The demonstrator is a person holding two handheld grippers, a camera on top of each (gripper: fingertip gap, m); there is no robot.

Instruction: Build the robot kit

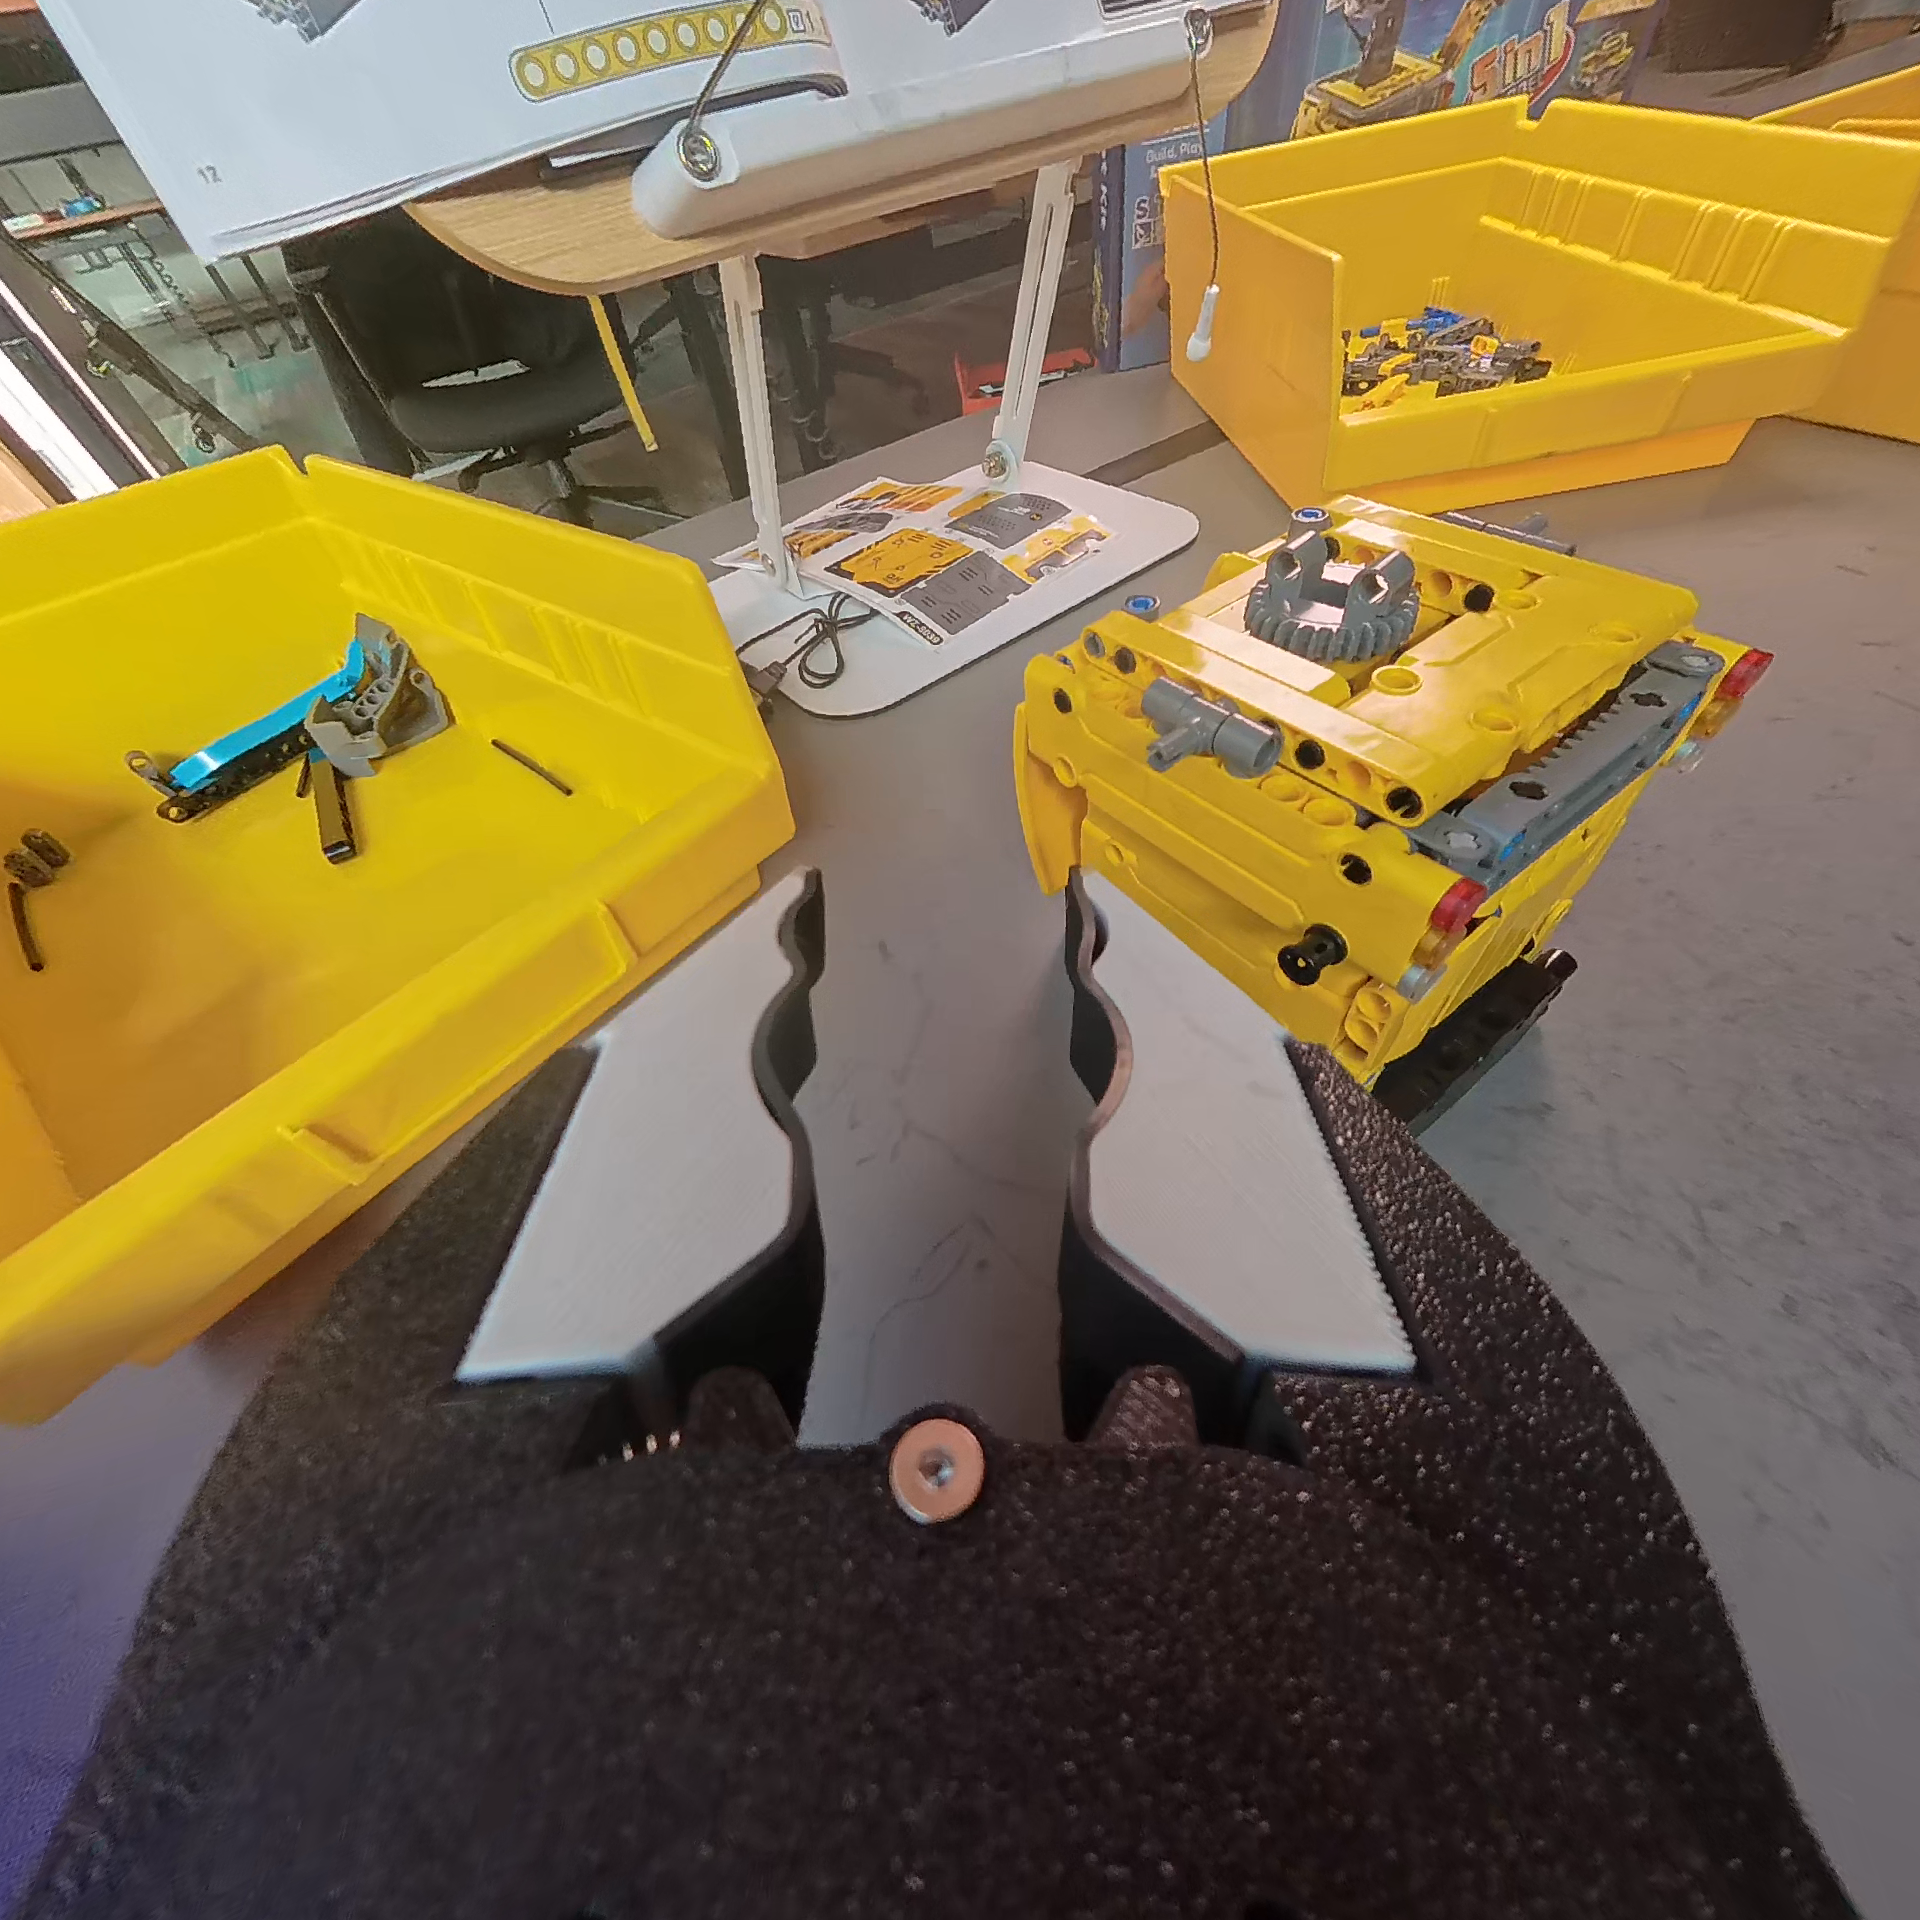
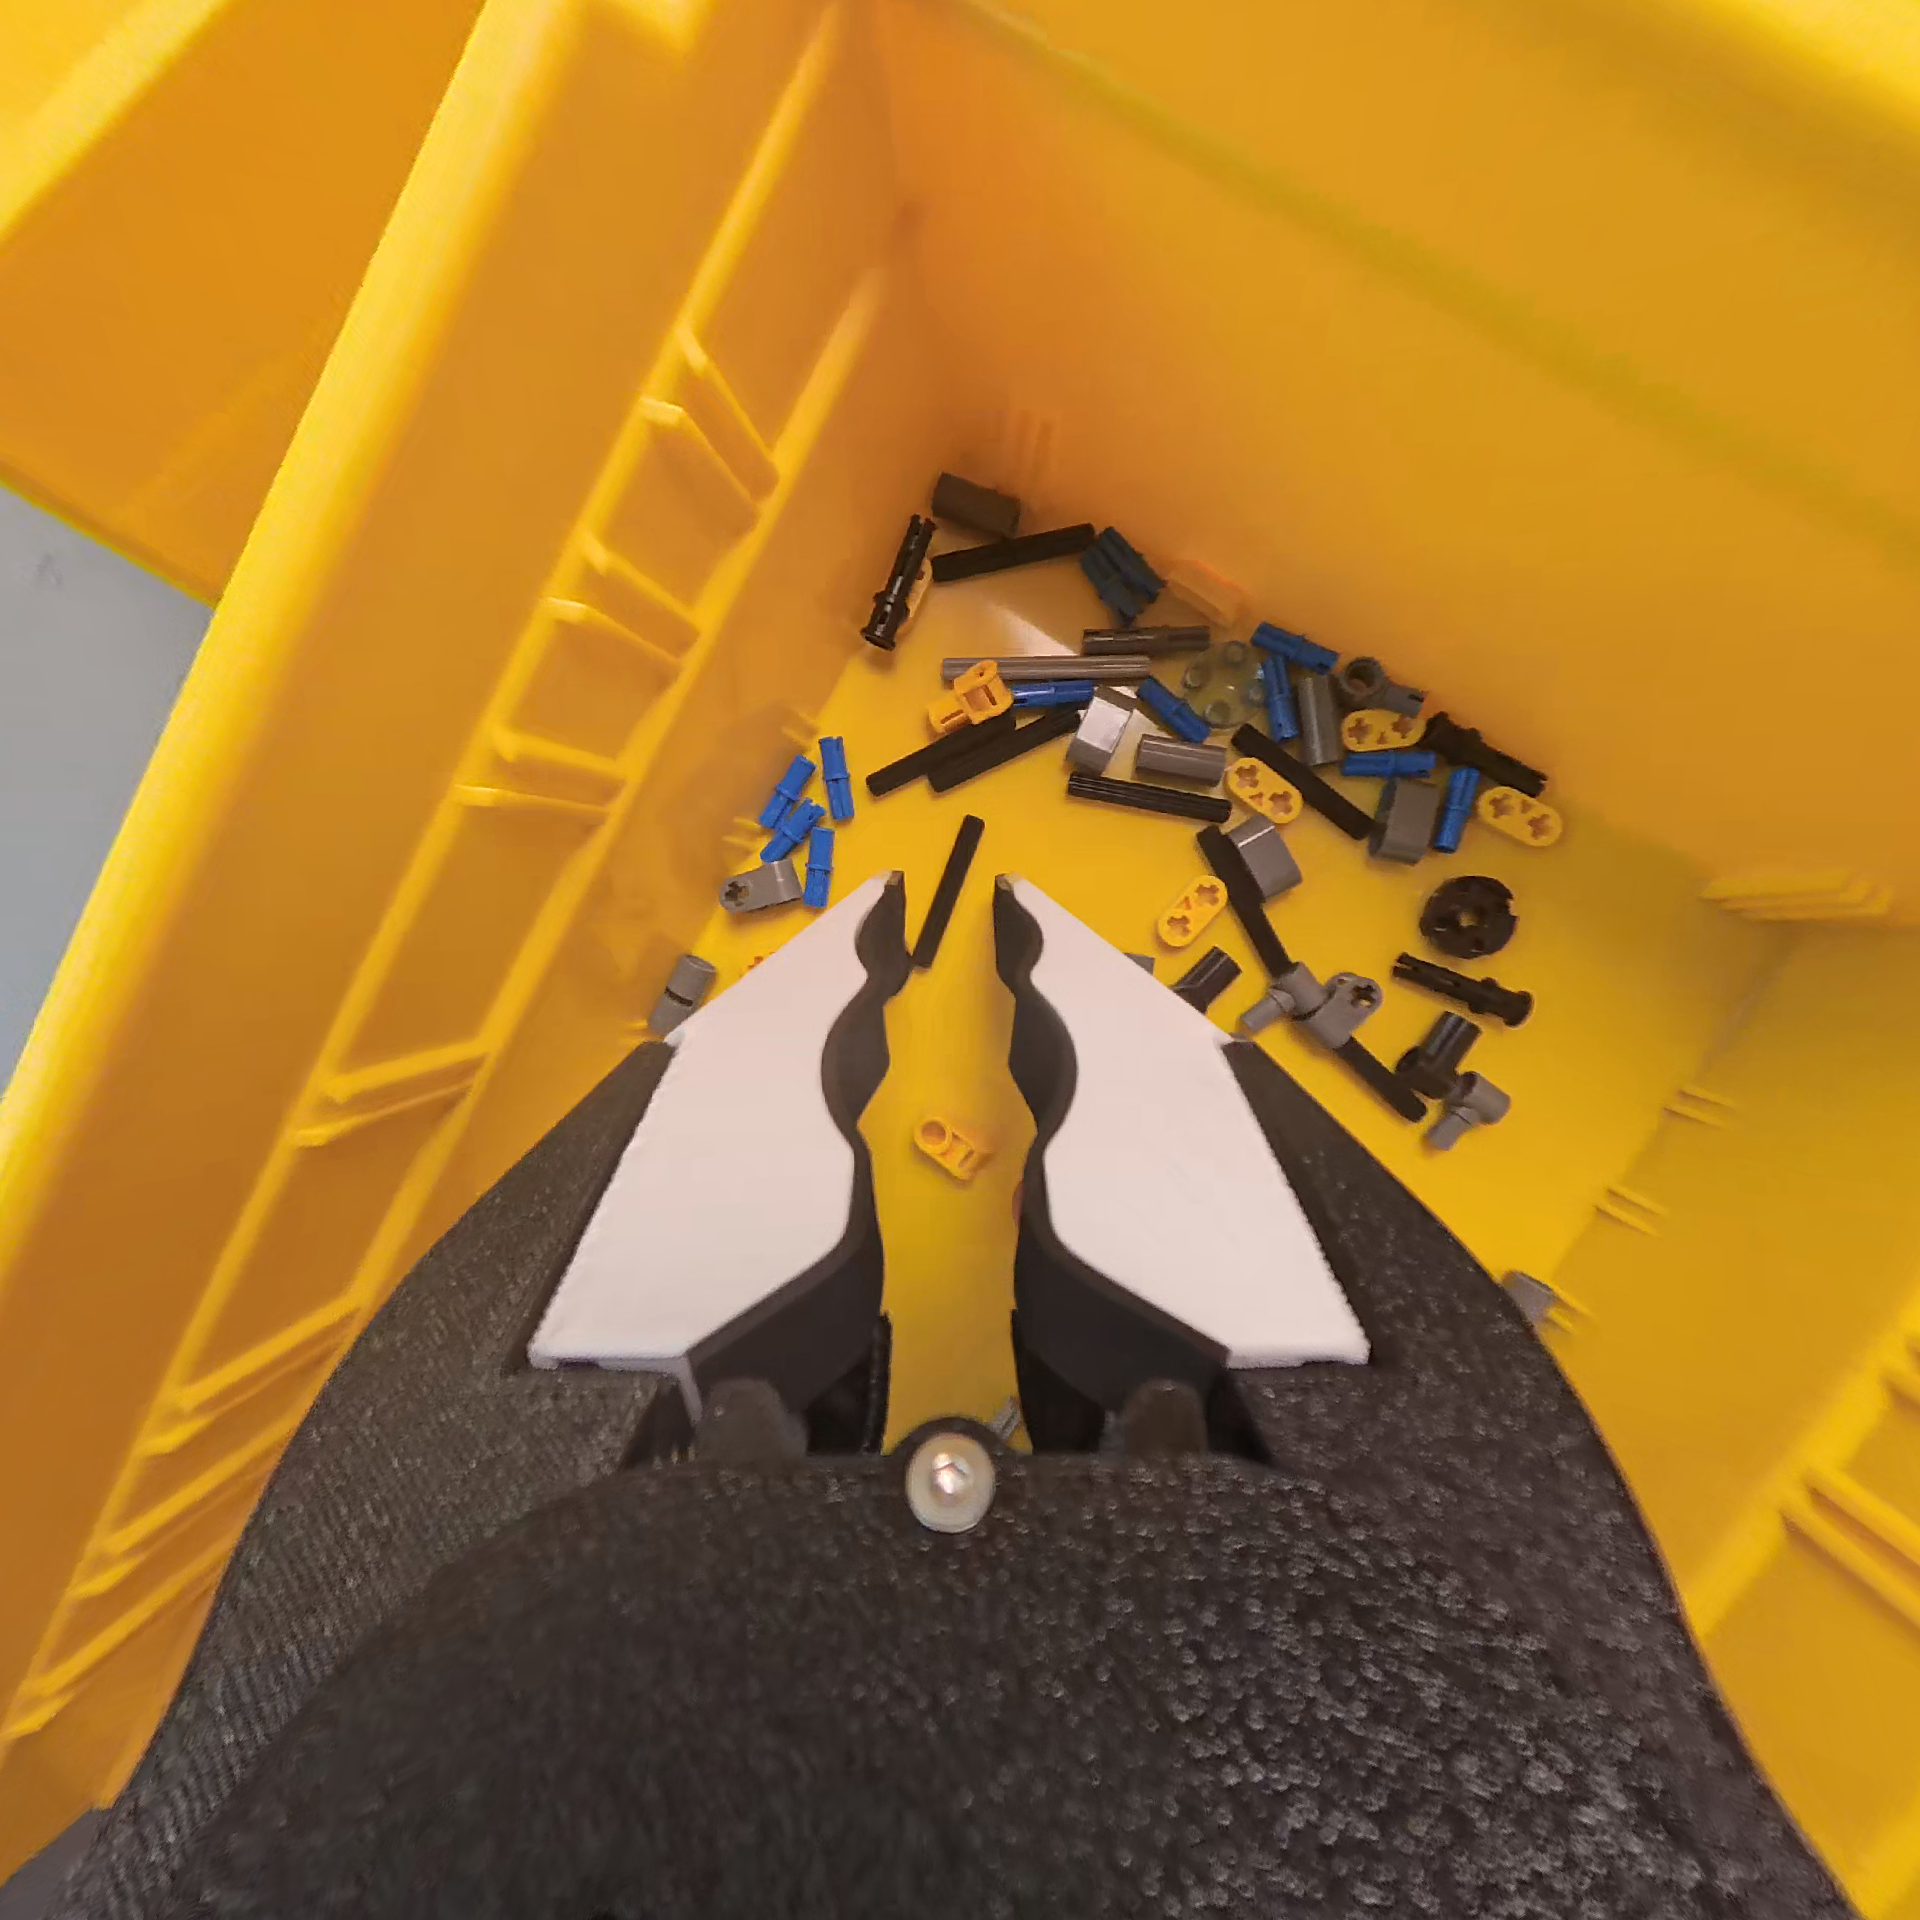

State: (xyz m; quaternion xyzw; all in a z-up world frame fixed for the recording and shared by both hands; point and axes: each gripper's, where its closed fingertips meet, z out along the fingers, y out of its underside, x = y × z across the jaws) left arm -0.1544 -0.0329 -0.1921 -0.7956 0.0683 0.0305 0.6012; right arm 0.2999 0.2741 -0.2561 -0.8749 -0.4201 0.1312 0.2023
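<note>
- We find the left tongs [image 1: 943,902] spread wide and empty above the grey surface [image 1: 1662,1195], flanked by a yellow bin [image 1: 582,935] and a yellow brick-built vehicle [image 1: 1361,769], the vehicle just beside the tips.
- That bin holds a blue beam [image 1: 265,722], a grey connector and black axles.
- We find the right tongs [image 2: 948,883] inside a second yellow bin [image 2: 1351,364], narrowly parted, a black axle [image 2: 948,891] lying between the tips; we cannot tell if they touch it.
- Ribbed plastic walls enclose loose blue pins [image 2: 805,810], grey connectors and yellow links.
</note>
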